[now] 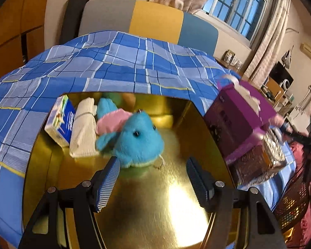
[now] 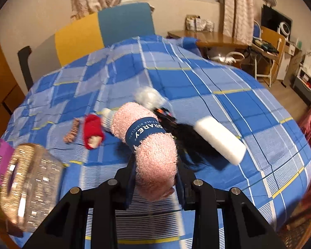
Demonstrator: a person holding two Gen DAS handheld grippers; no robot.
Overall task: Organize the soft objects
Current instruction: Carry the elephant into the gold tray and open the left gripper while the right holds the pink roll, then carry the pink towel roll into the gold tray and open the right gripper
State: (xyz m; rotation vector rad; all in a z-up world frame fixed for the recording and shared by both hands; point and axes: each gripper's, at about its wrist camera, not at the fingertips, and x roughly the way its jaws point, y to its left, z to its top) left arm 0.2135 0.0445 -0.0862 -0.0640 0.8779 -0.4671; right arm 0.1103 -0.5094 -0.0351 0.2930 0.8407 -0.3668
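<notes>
In the left wrist view a blue plush whale (image 1: pixel 137 140) with a pink fin lies in a shiny gold tray (image 1: pixel 151 203) on the bed. A tissue pack (image 1: pixel 61 121) and a white rolled cloth (image 1: pixel 84 127) lie beside it in the tray. My left gripper (image 1: pixel 152 167) is open, its tips just in front of the plush, holding nothing. In the right wrist view my right gripper (image 2: pixel 155 174) is shut on a rolled pink dishcloth (image 2: pixel 149 143) with a blue band, held above the bed. A red sock (image 2: pixel 92 131), a white roll (image 2: pixel 219 139), a white fluffy ball (image 2: pixel 148 96) and a black soft item (image 2: pixel 186 139) lie on the bed.
The bed has a blue checked sheet (image 2: pixel 197 78). A purple box (image 1: pixel 238 114) and a glittery box (image 1: pixel 261 159) stand right of the tray; the glittery box also shows in the right wrist view (image 2: pixel 29 186). A small brown item (image 2: pixel 71 132) lies near the sock. A desk and chairs stand beyond the bed.
</notes>
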